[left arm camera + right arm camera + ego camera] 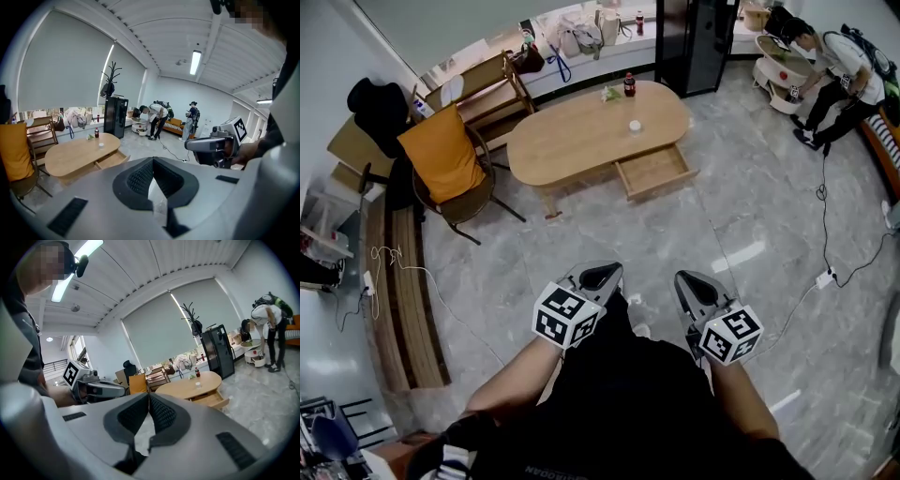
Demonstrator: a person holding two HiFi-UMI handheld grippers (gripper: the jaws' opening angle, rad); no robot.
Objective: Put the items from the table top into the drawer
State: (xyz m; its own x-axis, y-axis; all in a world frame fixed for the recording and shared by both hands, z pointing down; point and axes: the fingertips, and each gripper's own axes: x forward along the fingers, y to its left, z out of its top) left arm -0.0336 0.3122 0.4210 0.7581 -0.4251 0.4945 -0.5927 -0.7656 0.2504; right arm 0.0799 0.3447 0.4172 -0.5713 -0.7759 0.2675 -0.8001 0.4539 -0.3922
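An oval wooden table (581,136) stands far ahead, with its drawer (654,172) pulled open at the front. On the tabletop are a red-capped dark bottle (630,84), a green item (611,93) and a small white cup (635,126). My left gripper (600,277) and right gripper (694,283) are held side by side low in the head view, well short of the table. Both are shut with nothing between the jaws. The left gripper view shows the table (75,154), the drawer (111,160) and the bottle (96,133). In the right gripper view I see the table (185,386) and the drawer (213,400).
A chair with an orange cushion (445,155) and a wooden rack (487,89) stand left of the table. A black cabinet (694,37) is behind it. A person (830,66) bends over a small round table at the back right. Cables (823,267) lie on the marble floor at the right.
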